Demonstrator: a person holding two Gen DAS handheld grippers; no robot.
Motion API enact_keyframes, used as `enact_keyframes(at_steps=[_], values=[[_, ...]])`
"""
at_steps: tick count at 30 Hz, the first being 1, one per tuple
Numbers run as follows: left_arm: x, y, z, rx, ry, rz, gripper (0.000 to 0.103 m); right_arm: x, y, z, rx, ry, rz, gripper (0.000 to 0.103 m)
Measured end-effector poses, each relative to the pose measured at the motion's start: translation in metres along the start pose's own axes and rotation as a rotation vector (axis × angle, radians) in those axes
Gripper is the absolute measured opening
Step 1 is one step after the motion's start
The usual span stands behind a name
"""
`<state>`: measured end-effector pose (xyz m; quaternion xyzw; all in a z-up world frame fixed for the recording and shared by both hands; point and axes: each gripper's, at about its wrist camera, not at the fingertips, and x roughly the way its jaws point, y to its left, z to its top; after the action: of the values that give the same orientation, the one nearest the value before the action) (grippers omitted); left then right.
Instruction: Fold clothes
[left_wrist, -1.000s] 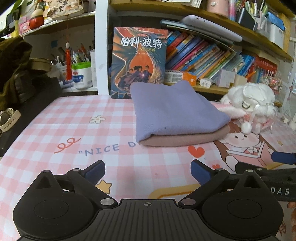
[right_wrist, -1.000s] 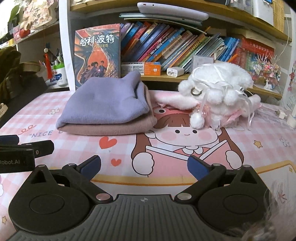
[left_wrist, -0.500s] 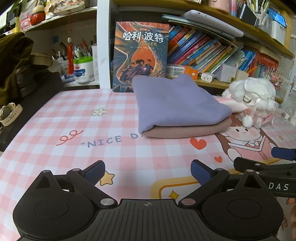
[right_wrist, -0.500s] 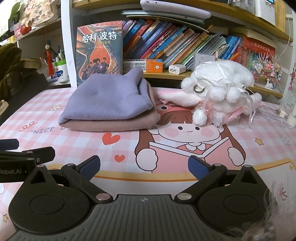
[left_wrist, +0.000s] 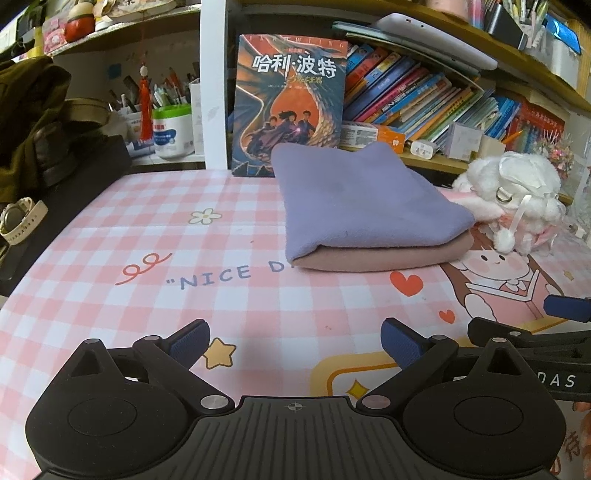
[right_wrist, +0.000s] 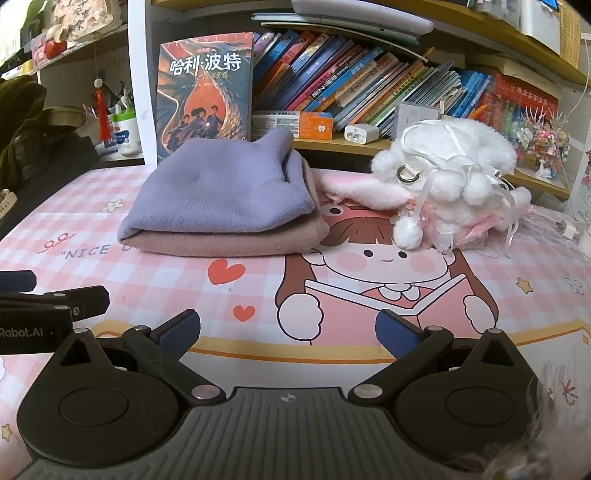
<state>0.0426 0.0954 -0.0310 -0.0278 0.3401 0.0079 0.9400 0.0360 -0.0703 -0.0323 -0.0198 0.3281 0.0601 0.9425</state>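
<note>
A folded lilac garment (left_wrist: 354, 206) (right_wrist: 221, 195) lies stacked on a folded dusty-pink garment (left_wrist: 388, 256) (right_wrist: 229, 242) at the back of the pink checked table mat (left_wrist: 147, 236). My left gripper (left_wrist: 295, 341) stands open over the mat, well short of the stack, with nothing between its fingers. My right gripper (right_wrist: 288, 332) is open and holds nothing too, over the cartoon girl print. Each gripper shows at the edge of the other's view: the right one (left_wrist: 554, 325) and the left one (right_wrist: 44, 299).
A white and pink plush toy (right_wrist: 450, 188) (left_wrist: 513, 195) sits right of the stack. Behind stand a large book (left_wrist: 291, 96) and a shelf of books (right_wrist: 369, 88). A dark bag and a watch (left_wrist: 18, 221) lie at the left edge.
Both grippers have drawn back slightly from the folded stack and risen a little. The stack has not moved, and both grippers stay open.
</note>
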Motion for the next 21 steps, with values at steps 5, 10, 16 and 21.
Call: enact_keyframes(at_steps=[5, 10, 16, 21], values=[[0.0009, 0.0000, -0.0002, 0.000, 0.004, 0.004, 0.101, 0.0021, 0.0016, -0.0001, -0.003, 0.007, 0.003, 0.102], [0.0009, 0.0000, -0.0006, 0.000, 0.006, 0.004, 0.101, 0.0025, 0.0015, -0.0002, -0.001, 0.012, 0.002, 0.102], [0.0007, -0.0004, -0.0012, 0.002, 0.005, 0.006, 0.101, 0.0024, 0.0012, -0.0006, 0.001, 0.016, 0.001, 0.102], [0.0007, -0.0008, -0.0012, 0.005, 0.004, 0.007, 0.101, 0.0023, 0.0009, -0.0010, 0.004, 0.017, 0.001, 0.102]])
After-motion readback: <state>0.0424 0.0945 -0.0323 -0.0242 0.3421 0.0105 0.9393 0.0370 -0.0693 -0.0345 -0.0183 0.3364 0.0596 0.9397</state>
